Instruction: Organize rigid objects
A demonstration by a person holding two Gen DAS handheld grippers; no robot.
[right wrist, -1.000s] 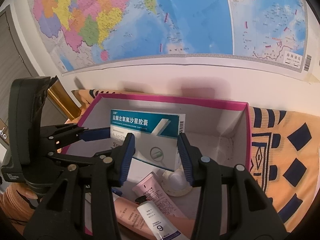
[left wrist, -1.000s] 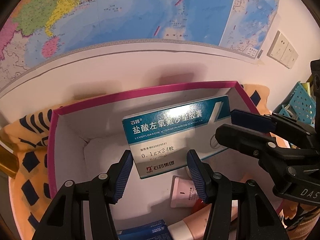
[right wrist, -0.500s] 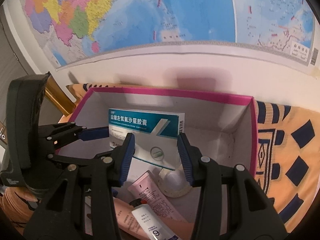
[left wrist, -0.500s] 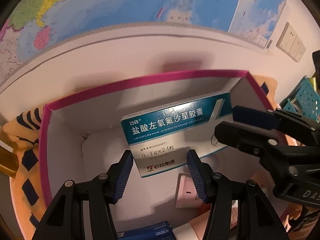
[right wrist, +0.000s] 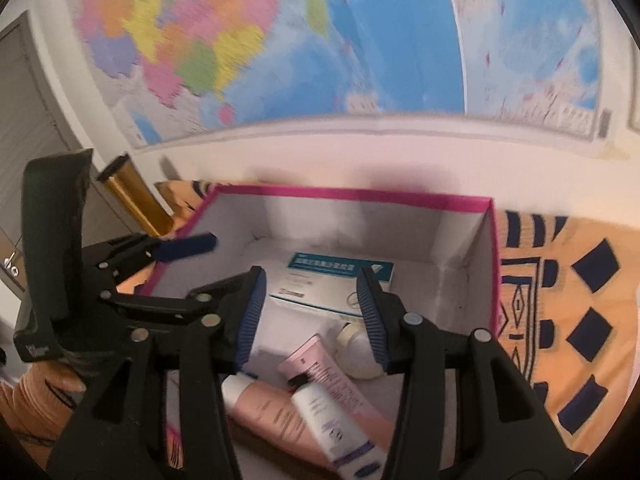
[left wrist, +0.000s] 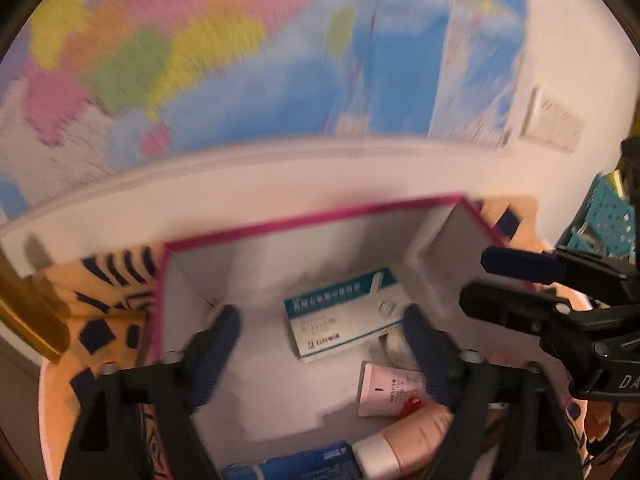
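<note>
A teal-and-white medicine box (left wrist: 340, 312) (right wrist: 332, 280) lies on the floor of a white storage box with a pink rim (left wrist: 312, 220) (right wrist: 352, 194), near its back wall. My left gripper (left wrist: 320, 316) (right wrist: 202, 268) hovers above it, its jaws opening wide, and no pad touches it. My right gripper (right wrist: 311, 280) (left wrist: 480, 280) hangs over the same box with its jaws opening and nothing pressed between them. The view is blurred by motion.
Pink, peach and white tubes (right wrist: 320, 364), a round white item (right wrist: 356, 344) and a blue carton (left wrist: 296, 464) lie in the box's front half. An orange patterned cloth (right wrist: 580, 300) lies beneath. A gold cylinder (right wrist: 132, 196) stands left, a teal basket (left wrist: 608, 224) right, a wall map behind.
Both grippers let go of the medicine box, which went from standing on edge to lying on the box floor. Both pairs of jaws widened and drew back and up.
</note>
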